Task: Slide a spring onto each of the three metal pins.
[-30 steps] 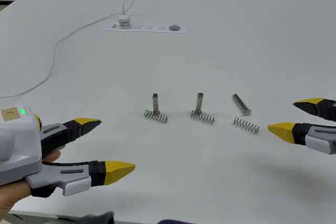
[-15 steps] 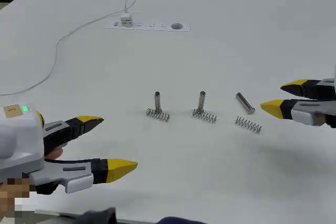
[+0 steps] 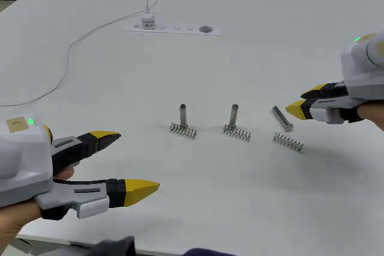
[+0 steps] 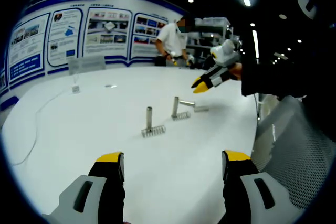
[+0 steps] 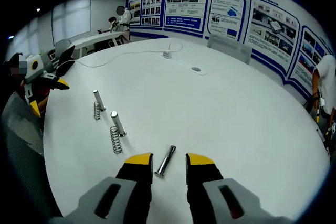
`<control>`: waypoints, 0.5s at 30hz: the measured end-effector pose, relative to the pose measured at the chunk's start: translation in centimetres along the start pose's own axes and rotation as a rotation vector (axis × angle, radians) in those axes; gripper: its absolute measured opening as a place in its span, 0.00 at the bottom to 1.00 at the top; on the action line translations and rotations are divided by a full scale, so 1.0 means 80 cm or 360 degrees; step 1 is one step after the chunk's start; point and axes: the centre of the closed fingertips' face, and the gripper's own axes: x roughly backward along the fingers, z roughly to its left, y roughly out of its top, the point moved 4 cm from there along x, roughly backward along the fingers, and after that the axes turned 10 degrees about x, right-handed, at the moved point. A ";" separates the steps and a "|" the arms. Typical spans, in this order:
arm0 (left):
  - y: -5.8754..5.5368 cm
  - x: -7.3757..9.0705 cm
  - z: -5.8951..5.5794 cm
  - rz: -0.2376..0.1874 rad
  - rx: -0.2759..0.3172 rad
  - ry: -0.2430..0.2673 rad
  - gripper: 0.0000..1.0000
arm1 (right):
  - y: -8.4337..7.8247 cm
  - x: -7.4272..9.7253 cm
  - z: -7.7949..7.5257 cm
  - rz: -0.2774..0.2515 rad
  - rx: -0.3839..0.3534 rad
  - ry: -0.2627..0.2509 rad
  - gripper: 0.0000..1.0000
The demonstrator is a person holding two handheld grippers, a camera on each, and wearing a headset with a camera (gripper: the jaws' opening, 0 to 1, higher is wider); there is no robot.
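White workbench (image 3: pixel 252 208), with three pins and three springs set out in a row.
The left pin (image 3: pixel 183 114) and middle pin (image 3: pixel 234 114) are stood upright, the third pin (image 3: pixel 282 118) is laid flat, and loose springs (image 3: pixel 237 132) are laid beside them, none threaded on. The left gripper (image 3: pixel 137 161) is held spread wide near the front edge; the right gripper (image 3: pixel 295 102) is held narrowly parted, gripping nothing, just beside the flat pin.

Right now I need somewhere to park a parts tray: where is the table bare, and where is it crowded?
Bare: the broad stretch of table between the power strip and the row of pins; also the near patch between the left claw and the springs. Crowded: the pin-and-spring row, where the right claw is at the lying pin.
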 end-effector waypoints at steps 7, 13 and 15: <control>0.000 0.000 0.000 0.0003 0.0004 0.0002 0.77 | -0.002 -0.025 -0.002 0.0107 -0.0021 0.0010 0.23; -0.001 0.000 0.001 0.0004 0.0013 0.0004 0.77 | -0.008 -0.040 -0.006 0.0210 -0.0048 -0.0004 0.19; 0.000 0.000 0.001 0.0003 0.0014 0.0005 0.77 | -0.007 -0.044 -0.005 0.0221 -0.0066 0.0004 0.18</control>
